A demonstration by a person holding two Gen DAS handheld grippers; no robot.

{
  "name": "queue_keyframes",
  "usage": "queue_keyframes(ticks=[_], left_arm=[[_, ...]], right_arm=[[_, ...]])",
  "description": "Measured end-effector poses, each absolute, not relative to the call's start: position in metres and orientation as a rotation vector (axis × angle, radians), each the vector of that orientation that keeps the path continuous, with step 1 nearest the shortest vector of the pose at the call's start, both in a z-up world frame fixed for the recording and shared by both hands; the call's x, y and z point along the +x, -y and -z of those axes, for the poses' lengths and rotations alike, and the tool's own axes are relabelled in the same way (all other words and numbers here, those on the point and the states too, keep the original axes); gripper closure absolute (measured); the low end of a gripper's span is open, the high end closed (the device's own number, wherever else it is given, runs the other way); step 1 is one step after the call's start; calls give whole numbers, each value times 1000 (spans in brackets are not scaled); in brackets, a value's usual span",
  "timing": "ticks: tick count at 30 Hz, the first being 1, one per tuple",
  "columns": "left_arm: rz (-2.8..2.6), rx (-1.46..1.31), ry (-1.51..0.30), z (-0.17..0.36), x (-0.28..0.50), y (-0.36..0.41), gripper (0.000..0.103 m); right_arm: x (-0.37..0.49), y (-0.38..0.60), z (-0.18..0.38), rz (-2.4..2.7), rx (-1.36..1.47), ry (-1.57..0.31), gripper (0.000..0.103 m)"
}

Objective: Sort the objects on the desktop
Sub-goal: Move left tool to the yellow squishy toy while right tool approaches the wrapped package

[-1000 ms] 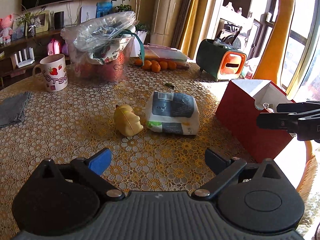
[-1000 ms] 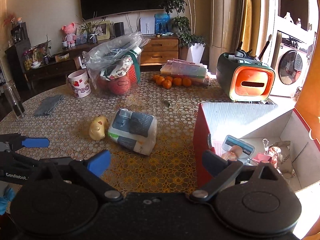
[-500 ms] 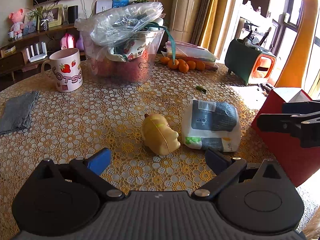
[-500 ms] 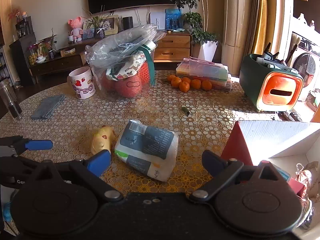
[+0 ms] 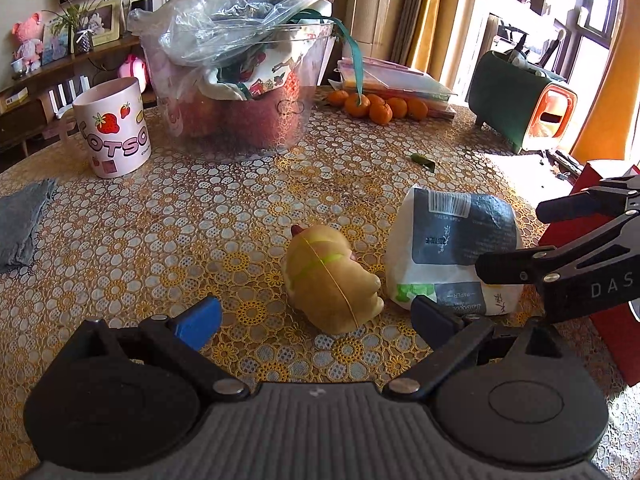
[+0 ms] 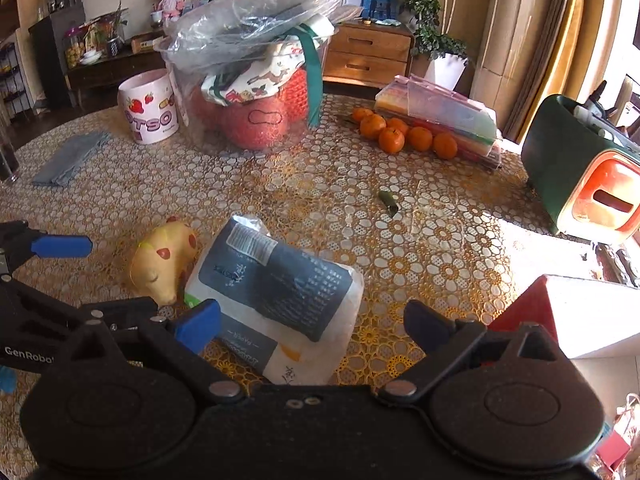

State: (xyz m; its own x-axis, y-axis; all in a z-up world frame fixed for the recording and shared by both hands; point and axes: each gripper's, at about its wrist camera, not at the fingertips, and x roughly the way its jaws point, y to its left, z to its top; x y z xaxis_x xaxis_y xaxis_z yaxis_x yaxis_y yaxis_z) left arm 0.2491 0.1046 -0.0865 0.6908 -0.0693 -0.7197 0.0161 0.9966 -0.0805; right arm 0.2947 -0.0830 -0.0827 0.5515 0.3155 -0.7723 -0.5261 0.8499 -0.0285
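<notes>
Covering the round tabletop [image 5: 168, 216] is a gold flower-pattern lace cloth. Clear tub [image 5: 240, 120] stuffed with plastic bag and fabric stands toward far edge, centre-left. Red box [image 6: 560, 312] with white inside sits at right edge, partly cut off in both views. Green-and-orange holder [image 6: 580, 176] stands near far right edge. Stack of coloured folders [image 6: 444, 116] lies at far edge right of tub, row of oranges [image 6: 404, 136] just in front of it. Pink LOTSO mug [image 5: 114, 132] stands upright left of tub, near it. Grey cloth [image 5: 22, 224] lies flat at left edge. Tissue pack [image 6: 276, 300], white with dark label, lies on the cloth near the front edge, right of centre, close to the red box. Yellow squishy toy [image 5: 332, 276] lies on its side just left of tissue pack; cannot tell if they touch. Small green scrap [image 6: 389, 202] lies mid-table, well apart from the rest.

Left gripper [image 5: 316, 316]: jaws spread wide, nothing held, toy sits just ahead between the fingertips. Right gripper [image 6: 312, 324]: jaws spread wide, empty, low over near end of tissue pack, pack between the fingers. In left view, right gripper's fingers overlap the pack's right end; contact cannot be told.
</notes>
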Motion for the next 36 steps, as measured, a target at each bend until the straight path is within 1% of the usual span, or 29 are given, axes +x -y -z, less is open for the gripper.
queue_keyframes(ticks=[6, 11, 14, 19, 24, 26, 30, 31, 32, 33, 34, 36], left_arm=[[59, -70, -823, 95, 255, -103, 2], [59, -63, -835, 100, 262, -101, 2], [55, -72, -843, 103, 266, -103, 2], [73, -95, -844, 105, 273, -107, 2], [85, -94, -834, 107, 275, -108, 2], [90, -97, -828, 107, 274, -109, 3], [98, -127, -817, 106, 274, -112, 3], [99, -133, -816, 106, 274, -113, 3], [98, -138, -813, 105, 274, -114, 3], [96, -141, -810, 105, 274, -115, 3], [94, -145, -807, 104, 274, -116, 3], [89, -153, -806, 104, 274, -117, 3]], right_arm=[[316, 68, 90, -563, -352, -898, 6], [333, 51, 95, -623, -525, -914, 6], [342, 45, 100, -669, -575, -940, 5], [351, 42, 108, -723, -550, -971, 6], [360, 50, 113, -769, -441, -1027, 14], [361, 52, 115, -783, -409, -1035, 19], [359, 56, 116, -784, -338, -1043, 23], [358, 57, 115, -782, -327, -1039, 27], [357, 58, 114, -780, -310, -1039, 33], [357, 59, 113, -778, -293, -1039, 36], [357, 60, 113, -776, -274, -1041, 42], [356, 63, 112, -765, -233, -1045, 47]])
